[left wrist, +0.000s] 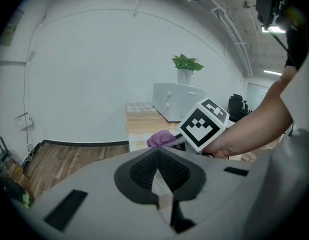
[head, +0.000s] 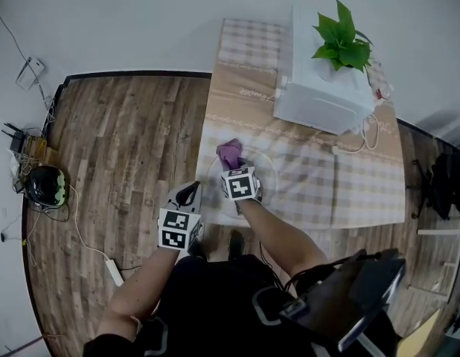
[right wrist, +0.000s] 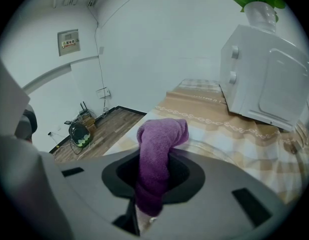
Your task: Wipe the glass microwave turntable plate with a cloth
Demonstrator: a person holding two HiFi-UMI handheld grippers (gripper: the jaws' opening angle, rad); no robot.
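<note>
Right gripper is pinching cloth at glass plate; left gripper jaws are sitting pressed together, empty. Nothing is bracing plate near surface edge: could slide off.

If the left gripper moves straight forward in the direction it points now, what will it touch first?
Probably the purple terry cloth clamped in the right gripper: it lies just past the left gripper's shut fingers. Depth is unclear, so the gap cannot be judged.
</note>
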